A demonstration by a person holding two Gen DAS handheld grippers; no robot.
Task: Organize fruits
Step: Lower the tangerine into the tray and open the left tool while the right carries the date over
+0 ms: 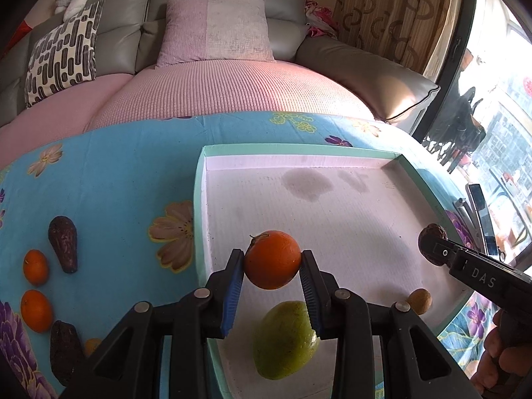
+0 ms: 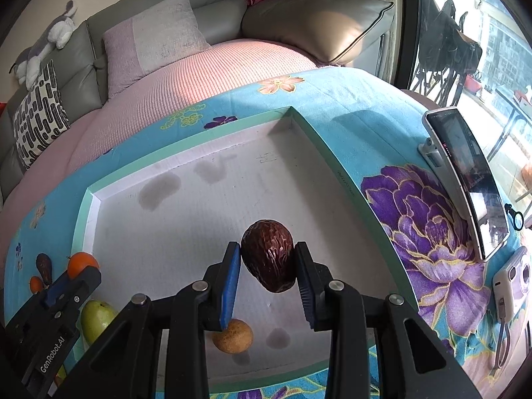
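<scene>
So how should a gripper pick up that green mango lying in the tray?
Probably grip the green mango across its fat middle, coming straight down from above. It lies flat on the tray floor with its length running away from the camera, so the fingers should close on its two long sides, not its tapered ends.

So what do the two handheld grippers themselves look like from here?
Both match: the left gripper and right gripper are black plastic linkages with round silver pivot pins and ridged blue pads lining the jaws. Seen from the other camera, the right body carries white "DAS" lettering and the left reads "GenRobot.AI". No cables show, and no sleeve.
</scene>
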